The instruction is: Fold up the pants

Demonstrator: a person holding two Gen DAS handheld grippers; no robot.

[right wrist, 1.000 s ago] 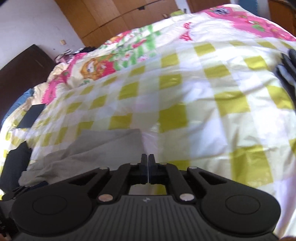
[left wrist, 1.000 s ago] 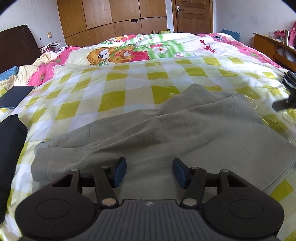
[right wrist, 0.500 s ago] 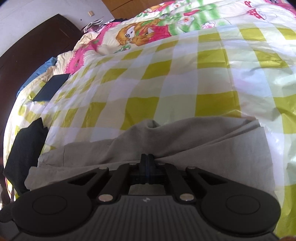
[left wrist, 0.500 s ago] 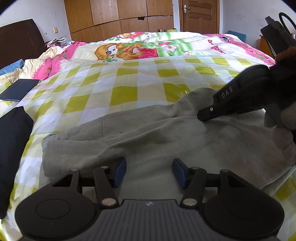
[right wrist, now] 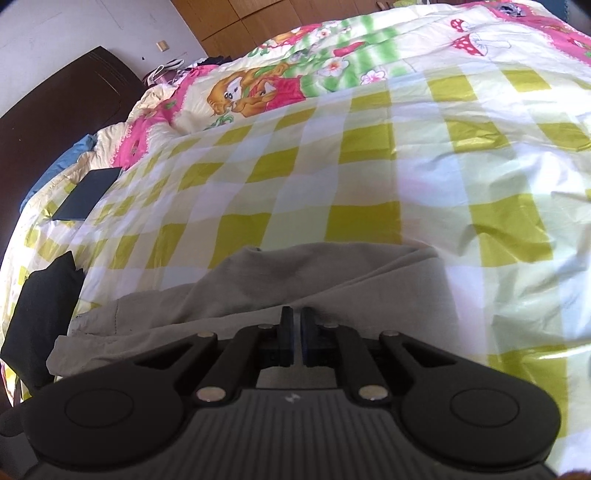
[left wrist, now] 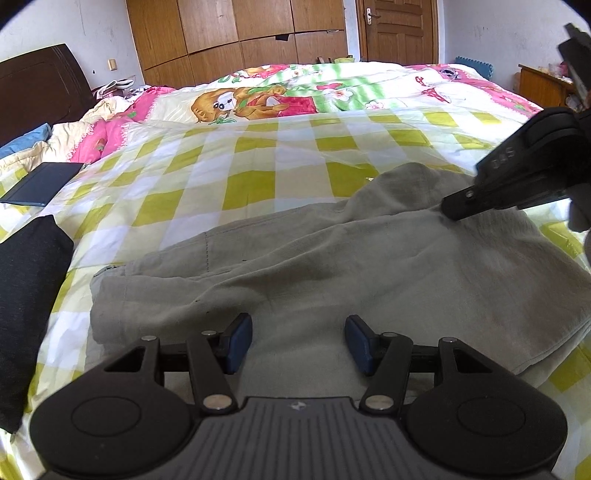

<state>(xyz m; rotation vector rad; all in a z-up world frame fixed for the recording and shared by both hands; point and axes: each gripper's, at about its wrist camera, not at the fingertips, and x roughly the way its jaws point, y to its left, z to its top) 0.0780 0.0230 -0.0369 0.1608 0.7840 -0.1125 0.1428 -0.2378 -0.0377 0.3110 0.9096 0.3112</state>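
Bedroom with wooden wardrobe doors (left wrist: 236, 33) and a wooden door at the back, seen from two tools held over a wide bed (left wrist: 229, 173). A yellow-and-white checked sheet covers the near part of the bed; behind it lies a bright quilt (left wrist: 258, 99) printed with a cartoon bear and flowers. Grey pants (left wrist: 332, 266) lie spread across the near edge of the bed, rumpled, with one fold raised toward the right. A black piece of cloth (left wrist: 26, 295) sits at the left edge, and a dark flat pad (left wrist: 40, 182) lies farther back on the left. The left tool (left wrist: 298, 343) hovers just above the pants with its blue pads standing apart, gripping nothing. The right tool (right wrist: 297, 341) points down at the raised fold; its jaws have just been opening a little, leaving a narrow gap, and no cloth shows between the pads.
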